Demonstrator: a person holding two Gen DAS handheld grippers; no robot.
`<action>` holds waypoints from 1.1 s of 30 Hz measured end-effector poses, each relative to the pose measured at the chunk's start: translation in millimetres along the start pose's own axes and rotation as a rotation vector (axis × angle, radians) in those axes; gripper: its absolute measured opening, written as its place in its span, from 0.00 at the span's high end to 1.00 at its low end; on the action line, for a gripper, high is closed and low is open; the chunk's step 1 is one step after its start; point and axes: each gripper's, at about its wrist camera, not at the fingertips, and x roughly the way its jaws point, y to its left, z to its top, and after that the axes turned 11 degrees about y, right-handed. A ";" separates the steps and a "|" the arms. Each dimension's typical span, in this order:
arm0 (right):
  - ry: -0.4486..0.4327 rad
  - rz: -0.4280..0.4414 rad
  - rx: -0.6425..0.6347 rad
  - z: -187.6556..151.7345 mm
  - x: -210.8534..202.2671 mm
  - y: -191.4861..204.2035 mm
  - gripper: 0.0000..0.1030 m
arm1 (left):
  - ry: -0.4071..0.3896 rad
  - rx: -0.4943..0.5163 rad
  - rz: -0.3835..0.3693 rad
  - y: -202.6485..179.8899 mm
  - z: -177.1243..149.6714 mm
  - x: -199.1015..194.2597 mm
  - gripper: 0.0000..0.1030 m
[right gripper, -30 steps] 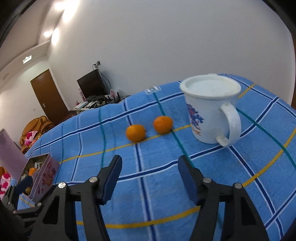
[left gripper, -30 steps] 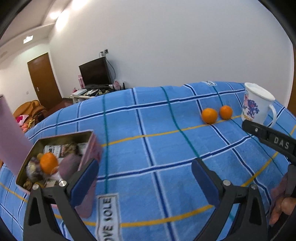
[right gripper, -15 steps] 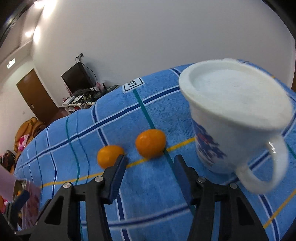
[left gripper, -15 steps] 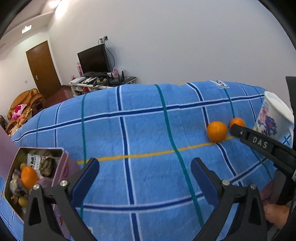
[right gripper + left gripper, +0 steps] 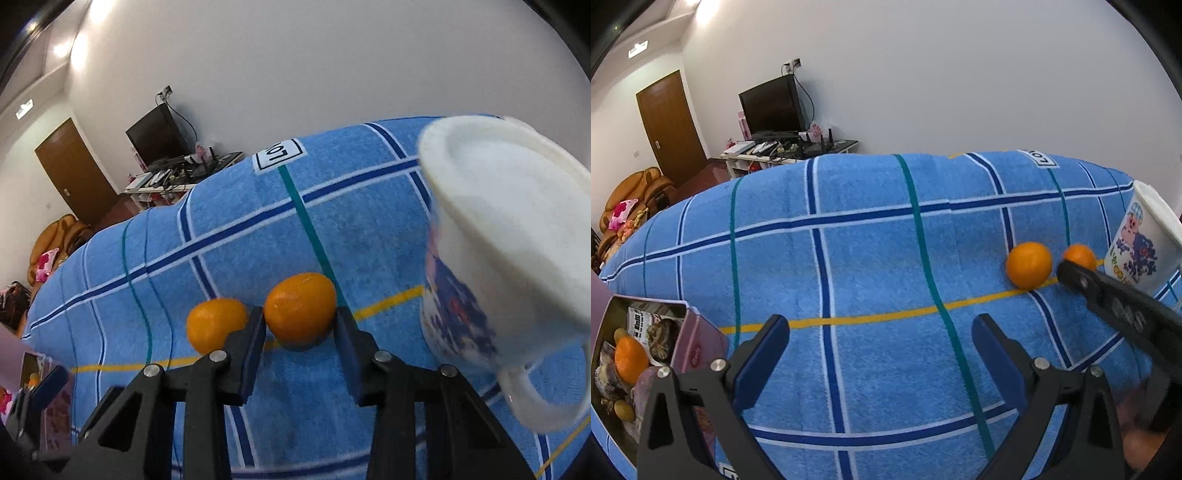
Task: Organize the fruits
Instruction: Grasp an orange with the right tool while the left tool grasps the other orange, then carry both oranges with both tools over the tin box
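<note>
Right gripper (image 5: 300, 325): jaws straddle one orange (image 5: 300, 311), pads at both its sides, apparently touching; fruit rests on the blue plaid blanket (image 5: 236, 251). Second orange (image 5: 215, 325) just left of it. White mug (image 5: 509, 258) with blue cartoon print near, on the right. Blanket patch reads "LOV", rest cut off. Left gripper (image 5: 881, 350): jaws wide, holding nothing, over bare blanket. Pink tin (image 5: 701, 350) at far left holds a third orange (image 5: 629, 360) among snack packets; writing unreadable.
</note>
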 end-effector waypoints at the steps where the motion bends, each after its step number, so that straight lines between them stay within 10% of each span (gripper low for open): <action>1: -0.005 0.008 -0.011 -7.7 -5.5 -0.4 0.61 | -0.004 0.009 -0.001 -3.0 0.6 -0.6 0.02; 17: -0.054 0.032 0.033 -54.1 -54.8 -50.8 0.61 | 0.021 0.121 -0.105 -91.1 47.3 21.3 0.16; 25: -0.028 0.057 0.061 -57.4 -55.1 -62.9 0.61 | 0.059 0.113 -0.104 -103.2 57.1 42.1 0.57; 33: -0.043 0.048 0.041 -57.7 -58.3 -58.8 0.61 | 0.027 0.094 -0.047 -76.3 35.0 23.1 0.59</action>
